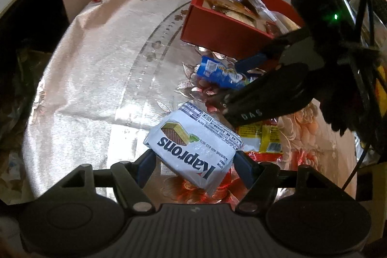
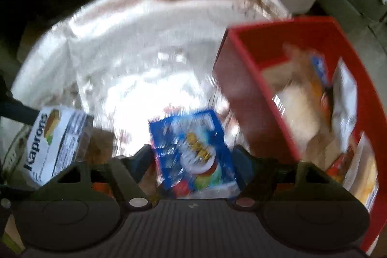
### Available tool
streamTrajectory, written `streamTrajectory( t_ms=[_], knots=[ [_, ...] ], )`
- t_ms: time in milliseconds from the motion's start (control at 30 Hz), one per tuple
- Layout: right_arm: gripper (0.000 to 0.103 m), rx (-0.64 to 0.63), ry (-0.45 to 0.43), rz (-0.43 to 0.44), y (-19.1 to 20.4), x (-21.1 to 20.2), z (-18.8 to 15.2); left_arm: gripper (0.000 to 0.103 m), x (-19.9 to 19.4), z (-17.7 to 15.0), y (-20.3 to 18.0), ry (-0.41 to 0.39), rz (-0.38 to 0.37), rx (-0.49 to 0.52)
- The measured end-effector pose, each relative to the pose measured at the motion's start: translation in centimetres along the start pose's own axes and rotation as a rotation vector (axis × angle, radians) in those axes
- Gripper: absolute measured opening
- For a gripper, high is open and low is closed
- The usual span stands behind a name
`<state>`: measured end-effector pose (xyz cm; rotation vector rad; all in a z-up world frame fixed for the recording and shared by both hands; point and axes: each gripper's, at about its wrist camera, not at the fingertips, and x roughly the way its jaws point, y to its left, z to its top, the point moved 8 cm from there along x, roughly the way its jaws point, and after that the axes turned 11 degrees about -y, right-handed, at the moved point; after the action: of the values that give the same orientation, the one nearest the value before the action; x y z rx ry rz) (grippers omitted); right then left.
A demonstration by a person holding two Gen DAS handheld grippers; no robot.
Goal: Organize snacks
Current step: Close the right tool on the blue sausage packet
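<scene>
A white Kaprons wafer pack [image 1: 193,146] hangs tilted just above the tablecloth, with my left gripper [image 1: 193,158] shut on it, one blue pad on each side edge. The same pack [image 2: 55,142] shows at the left of the blurred right wrist view. A blue cookie pack [image 1: 215,71] lies on the cloth in front of the red box [image 1: 217,33]. My right gripper [image 2: 193,156] points down over this blue pack [image 2: 191,142], whose side edges meet both pads. In the left wrist view the right gripper [image 1: 232,87] comes in from the right.
The red box [image 2: 254,93] holds several snack packets. A yellow and red packet [image 1: 266,139] lies on the cloth under the right gripper. The shiny floral tablecloth [image 1: 96,76] covers a round table. Black cables hang at the upper right.
</scene>
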<state>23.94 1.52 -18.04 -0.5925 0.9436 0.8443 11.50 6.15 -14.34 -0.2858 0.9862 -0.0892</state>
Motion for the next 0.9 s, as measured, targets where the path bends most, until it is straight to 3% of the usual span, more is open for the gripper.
streamTrajectory(
  t_ms=[67,267,567,700,833,900],
  knots=[
    [0.064,0.047,-0.004,-0.016,0.0,-0.4,-0.3,0.064,-0.2,0.0,0.1,-0.004,0.005,-0.005],
    [0.057,0.2,-0.058,0.007,0.2,-2.7,-1.9,0.064,-0.1,-0.3,0.8,0.005,0.029,-0.018],
    [0.055,0.328,-0.137,0.056,1.8,-4.1,-2.8,0.064,0.1,-0.7,1.2,0.006,0.058,-0.008],
    [0.039,0.404,-0.186,0.085,0.6,-5.2,-2.3,0.064,-0.2,-0.4,1.4,-0.014,0.06,-0.024],
    [0.039,0.435,-0.187,0.068,-0.1,-5.6,-3.2,0.064,-0.3,-0.4,1.5,-0.018,0.061,-0.029],
    [0.046,0.426,-0.179,0.054,-0.1,-5.3,-3.4,0.064,-0.3,-0.5,1.3,-0.019,0.058,-0.027]
  ],
)
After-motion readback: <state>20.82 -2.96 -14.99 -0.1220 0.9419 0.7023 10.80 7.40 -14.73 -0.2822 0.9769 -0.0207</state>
